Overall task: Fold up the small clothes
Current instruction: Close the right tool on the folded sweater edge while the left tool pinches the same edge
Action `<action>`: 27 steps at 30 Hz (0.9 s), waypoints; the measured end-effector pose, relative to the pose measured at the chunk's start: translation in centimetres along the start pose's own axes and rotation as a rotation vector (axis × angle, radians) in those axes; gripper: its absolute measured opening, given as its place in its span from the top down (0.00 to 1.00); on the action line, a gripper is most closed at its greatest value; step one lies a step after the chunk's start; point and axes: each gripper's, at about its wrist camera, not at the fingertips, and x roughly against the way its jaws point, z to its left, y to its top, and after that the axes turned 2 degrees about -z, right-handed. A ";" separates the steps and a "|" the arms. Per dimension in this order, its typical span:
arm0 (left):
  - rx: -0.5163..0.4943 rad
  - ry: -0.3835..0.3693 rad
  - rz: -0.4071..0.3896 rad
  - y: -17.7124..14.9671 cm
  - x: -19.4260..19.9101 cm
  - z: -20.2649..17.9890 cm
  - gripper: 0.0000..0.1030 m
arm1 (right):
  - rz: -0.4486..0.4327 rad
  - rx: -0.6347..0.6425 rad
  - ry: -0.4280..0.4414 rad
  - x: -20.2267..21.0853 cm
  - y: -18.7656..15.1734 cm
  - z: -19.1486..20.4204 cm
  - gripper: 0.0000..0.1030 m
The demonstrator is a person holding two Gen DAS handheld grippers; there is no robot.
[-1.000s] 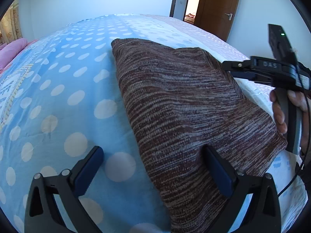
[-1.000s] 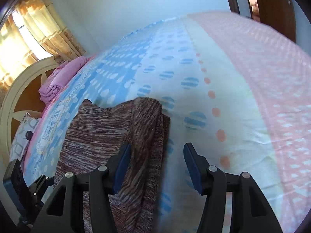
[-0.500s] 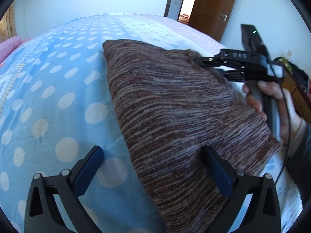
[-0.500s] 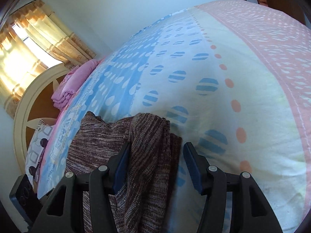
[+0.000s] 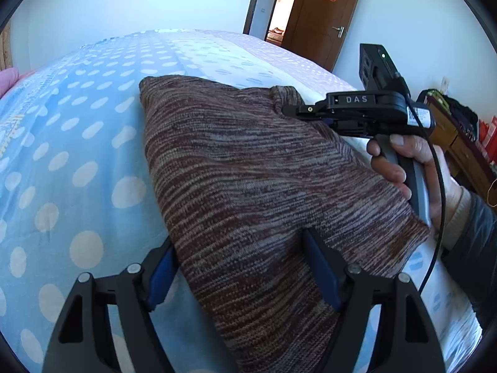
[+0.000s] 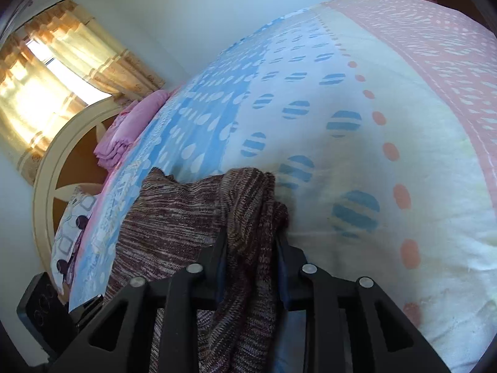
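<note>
A brown and grey striped knit sweater [image 5: 242, 161] lies folded on the dotted bedspread [image 5: 77, 143]. My left gripper [image 5: 240, 264] straddles its near edge; the jaws are closing, with the knit lying flat and unbunched between the blue pads. In the left wrist view my right gripper [image 5: 289, 110], held by a hand [image 5: 400, 155], bites the sweater's far right corner. From the right wrist view, that gripper [image 6: 251, 248] has a bunched fold of the sweater [image 6: 174, 214] squeezed between its pads, and its jaws are still closing.
The bedspread [image 6: 357, 93] runs from blue dots through cream to a pink band on the right. A folded pink blanket [image 6: 124, 136] and a round cream headboard [image 6: 52, 161] sit at the bed's head. A wooden door [image 5: 326, 15] and a low cabinet [image 5: 459, 143] stand beyond the bed.
The right jaws have closed in on the sweater's corner fold, which now bunches between them. The left jaws have narrowed around the near edge.
</note>
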 end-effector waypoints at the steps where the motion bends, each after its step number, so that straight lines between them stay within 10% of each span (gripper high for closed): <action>1: 0.000 0.002 0.001 0.2 -0.1 0.2 0.21 | -0.014 -0.012 -0.013 0.4 -0.1 -0.1 0.67; 6: 0.009 -0.004 -0.002 0.2 -0.1 0.4 0.17 | -0.133 -0.042 0.002 4.4 -1.1 0.2 0.64; 10: 0.023 -0.016 -0.010 0.0 0.1 0.7 0.15 | -0.046 0.008 0.005 3.6 -2.2 1.5 0.65; 12: 0.016 -0.010 -0.008 0.0 0.0 0.6 0.14 | -0.027 0.068 -0.069 2.9 -2.5 2.5 0.95; 19: -0.025 0.019 0.013 -0.3 -0.2 -0.2 0.05 | -0.028 0.050 -0.137 2.9 -2.6 1.4 0.96; 24: 0.010 -0.027 0.013 -0.1 -0.2 0.8 0.04 | -0.106 0.001 -0.167 4.4 -1.7 0.6 0.52; 27: 0.024 -0.045 0.008 -0.1 -0.2 1.0 0.06 | -0.074 -0.040 -0.114 3.5 -0.9 -0.5 0.51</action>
